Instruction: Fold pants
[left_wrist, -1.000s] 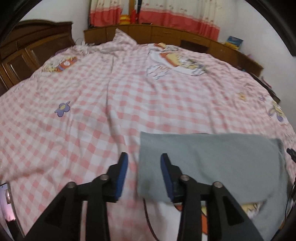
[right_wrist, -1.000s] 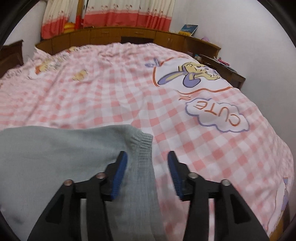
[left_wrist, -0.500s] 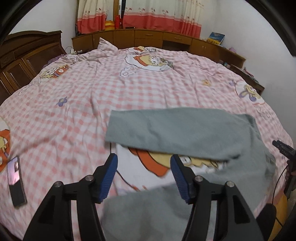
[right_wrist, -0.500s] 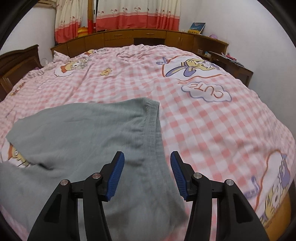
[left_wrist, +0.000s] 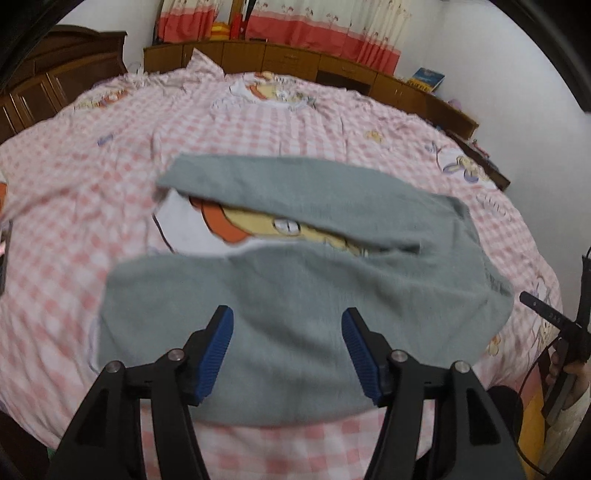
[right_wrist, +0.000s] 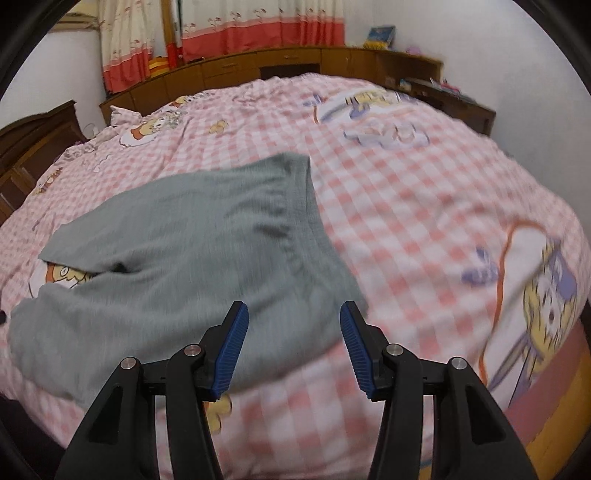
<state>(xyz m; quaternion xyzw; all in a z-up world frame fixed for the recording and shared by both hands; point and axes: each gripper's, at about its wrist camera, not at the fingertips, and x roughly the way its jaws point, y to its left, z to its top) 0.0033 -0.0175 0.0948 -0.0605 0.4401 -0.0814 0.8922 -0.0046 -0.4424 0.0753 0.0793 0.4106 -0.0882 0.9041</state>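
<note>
Left wrist view
Left gripper (left_wrist: 287, 349): I read the blue-padded fingers (left_wrist: 216, 347) as spread wide, nothing between them; they hang above the near leg of the pants.
Pants (left_wrist: 295, 302): grey, lying flat on the bed, legs running to my left and splayed in a V. The far leg's hem sits further up the bed; the near leg's hem is just left of my left finger.
Bedspread (left_wrist: 92, 192): pink-and-white check; a cartoon print shows in the wedge between the two legs.
Right gripper (left_wrist: 554, 321): I see only part of its black body at the frame's right edge, held in a hand (left_wrist: 569, 373); finger state not readable here.
Blur: the view is motion-smeared.

Right wrist view
Right gripper (right_wrist: 293, 343): fingers (right_wrist: 232, 343) apart, gripping nothing, poised over the waist end of the pants near the bed's front edge.
Pants (right_wrist: 177, 258): the ribbed waistband (right_wrist: 301, 206) runs away from me up the bed; both legs extend leftward.
Bedspread (right_wrist: 406, 206): bare check to the right of the waistband.
Curtains (right_wrist: 229, 26): red and cream, on the back wall above a wooden cabinet (right_wrist: 258, 66).
</note>
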